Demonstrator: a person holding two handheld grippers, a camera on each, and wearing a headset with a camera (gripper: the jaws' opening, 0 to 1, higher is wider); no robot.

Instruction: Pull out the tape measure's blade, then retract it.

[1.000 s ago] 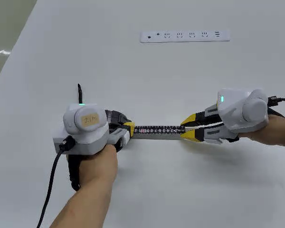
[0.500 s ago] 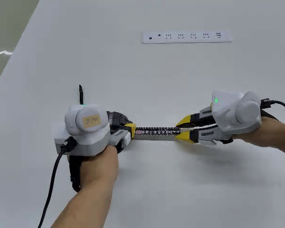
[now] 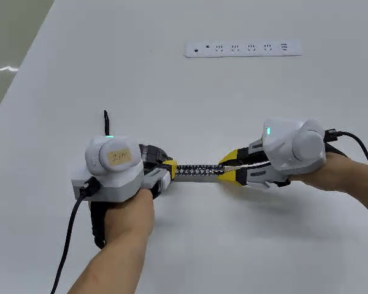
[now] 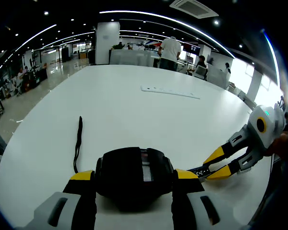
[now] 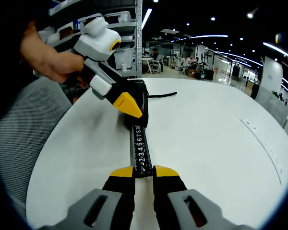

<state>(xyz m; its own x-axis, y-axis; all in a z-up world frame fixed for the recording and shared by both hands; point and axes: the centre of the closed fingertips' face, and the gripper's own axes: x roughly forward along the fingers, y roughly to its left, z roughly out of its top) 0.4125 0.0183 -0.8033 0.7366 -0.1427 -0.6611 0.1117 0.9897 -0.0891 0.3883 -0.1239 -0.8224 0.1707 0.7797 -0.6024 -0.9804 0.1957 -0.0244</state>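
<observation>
The tape measure's black case lies on the white table, and my left gripper is shut on it; the case sits wedged between the yellow-tipped jaws in the left gripper view. A short length of numbered blade runs right from the case to my right gripper, which is shut on the blade's end. In the right gripper view, the blade leads from my right gripper straight to the case.
A white power strip lies at the far side of the table. The case's black wrist strap trails away behind the left gripper. Cables hang from both grippers. The table's left edge meets a glossy floor.
My right gripper has moved left toward the case with the blade's end in it, so the exposed blade is shorter. The left gripper has stayed put.
</observation>
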